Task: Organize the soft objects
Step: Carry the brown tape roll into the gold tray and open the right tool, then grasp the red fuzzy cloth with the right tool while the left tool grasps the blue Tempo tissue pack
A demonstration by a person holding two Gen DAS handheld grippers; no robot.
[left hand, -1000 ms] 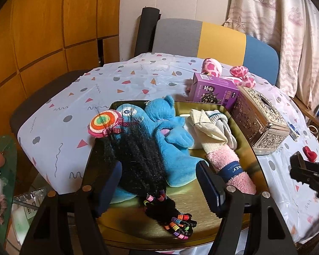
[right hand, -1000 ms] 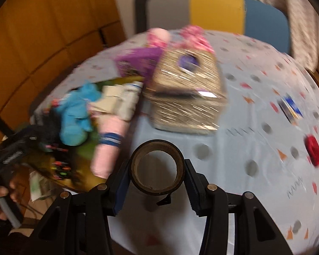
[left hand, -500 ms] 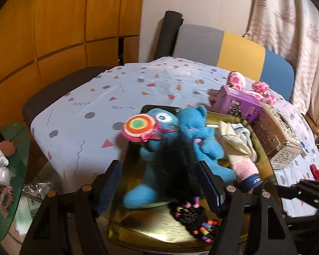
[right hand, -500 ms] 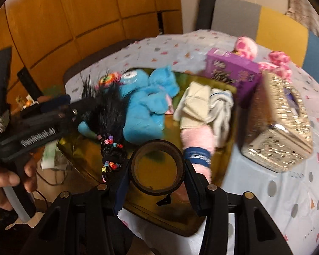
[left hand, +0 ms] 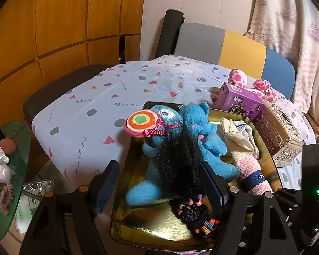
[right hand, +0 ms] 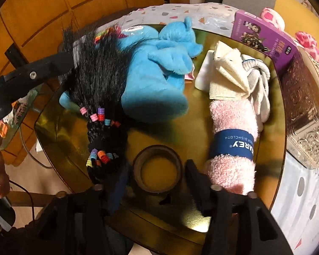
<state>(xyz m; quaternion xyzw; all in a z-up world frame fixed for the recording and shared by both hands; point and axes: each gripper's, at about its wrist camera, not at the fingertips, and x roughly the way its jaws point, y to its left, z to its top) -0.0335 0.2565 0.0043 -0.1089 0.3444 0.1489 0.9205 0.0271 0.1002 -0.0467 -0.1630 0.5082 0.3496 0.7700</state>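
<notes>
A gold tray (right hand: 272, 106) holds two blue plush toys (right hand: 155, 78), folded cream and white socks (right hand: 231, 72) and a rolled pink cloth (right hand: 231, 127) with a blue band. A black hairpiece (left hand: 178, 161) with coloured beads lies over the blue toys, leaning on the right finger (left hand: 210, 182) of my left gripper (left hand: 159, 187). Its jaws are opening and do not pinch the hair. In the right wrist view a brown tape roll (right hand: 157, 170) rests on the tray between the opening jaws of my right gripper (right hand: 157, 180), with a gap on each side.
A purple box (left hand: 242, 102), an ornate metal tissue box (left hand: 280, 136) and a pink spotted plush (left hand: 263, 87) stand right of the tray on the patterned tablecloth (left hand: 91, 114). Chairs surround the table. A green side table (left hand: 8, 170) with clutter sits at the lower left.
My right gripper swung from over the tablecloth to the tray's front, came down, and its jaws spread off the tape roll. The left jaws widened slightly around the hairpiece.
</notes>
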